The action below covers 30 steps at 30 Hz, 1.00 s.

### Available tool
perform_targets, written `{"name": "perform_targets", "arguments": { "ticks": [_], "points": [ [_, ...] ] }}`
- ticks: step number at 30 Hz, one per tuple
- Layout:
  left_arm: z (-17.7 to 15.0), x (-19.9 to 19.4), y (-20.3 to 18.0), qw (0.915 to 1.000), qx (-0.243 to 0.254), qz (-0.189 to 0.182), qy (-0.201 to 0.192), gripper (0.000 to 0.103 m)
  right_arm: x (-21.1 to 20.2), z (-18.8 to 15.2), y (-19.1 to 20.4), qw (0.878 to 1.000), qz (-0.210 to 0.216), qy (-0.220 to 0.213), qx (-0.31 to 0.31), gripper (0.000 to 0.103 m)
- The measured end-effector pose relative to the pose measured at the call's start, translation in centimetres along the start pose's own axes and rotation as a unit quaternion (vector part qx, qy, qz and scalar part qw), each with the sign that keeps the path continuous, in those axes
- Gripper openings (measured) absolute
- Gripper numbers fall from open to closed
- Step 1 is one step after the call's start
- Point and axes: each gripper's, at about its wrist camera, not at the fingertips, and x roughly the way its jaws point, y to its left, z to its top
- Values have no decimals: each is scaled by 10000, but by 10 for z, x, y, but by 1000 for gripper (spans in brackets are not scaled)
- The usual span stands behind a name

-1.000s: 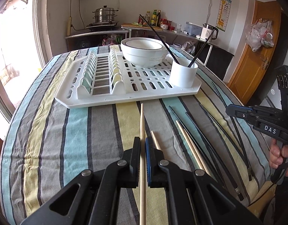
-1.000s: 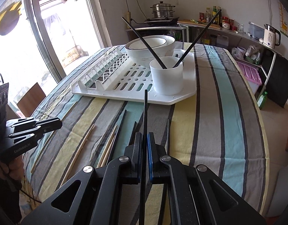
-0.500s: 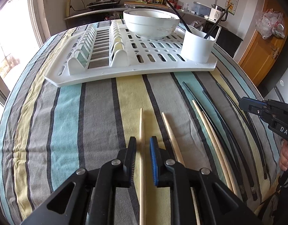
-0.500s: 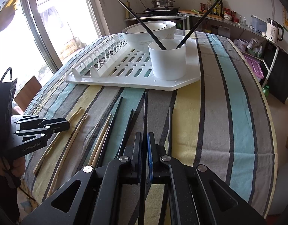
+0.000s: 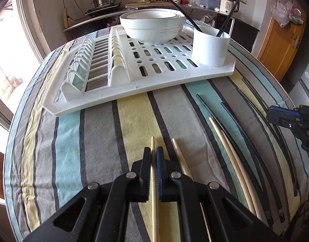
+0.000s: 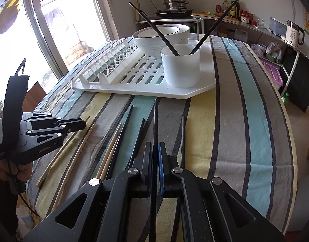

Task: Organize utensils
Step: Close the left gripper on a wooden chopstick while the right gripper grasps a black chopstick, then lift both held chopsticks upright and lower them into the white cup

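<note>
My left gripper (image 5: 153,151) is shut on a wooden chopstick (image 5: 153,181) low over the striped tablecloth. My right gripper (image 6: 155,147) is shut on a black chopstick (image 6: 155,121) that points toward the white utensil cup (image 6: 181,66). The cup stands on the white drying rack (image 6: 134,76) and holds two black chopsticks (image 6: 154,28). Several wooden chopsticks (image 5: 231,157) and black chopsticks (image 5: 253,157) lie loose on the cloth. The right gripper also shows in the left wrist view (image 5: 275,117), and the left one in the right wrist view (image 6: 80,124).
A stack of white bowls (image 5: 152,26) sits on the rack (image 5: 118,76) behind the cup (image 5: 211,48). The round table's edge (image 6: 291,141) drops off to the right. A kitchen counter with a steamer pot (image 6: 175,1) and kettle stands behind.
My left gripper opened, slid back along the wooden chopstick and shut on it again near its far tip. My right gripper came down lower with the black chopstick, closer to the cloth.
</note>
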Motion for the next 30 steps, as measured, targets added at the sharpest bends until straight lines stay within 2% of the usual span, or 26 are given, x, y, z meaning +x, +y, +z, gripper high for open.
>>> {"name": "perform_targets", "arguments": {
  "ticks": [8, 12, 21, 30],
  "points": [
    [4, -29, 7, 9994, -88, -43, -326, 5, -13, 2, 2, 9998, 27, -178, -9, 5],
    [8, -55, 9, 9979, -156, -92, -624, 5, -23, 4, 1, 9994, 32, -329, 31, 5],
    [10, -130, 12, 9886, -205, -153, -1486, 5, -69, 8, 3, 9949, 61, -1001, 93, 5],
    [12, -165, 10, 9809, -219, -180, -1924, 5, -103, 8, 8, 9880, 75, -1539, 82, 5]
  ]
}}
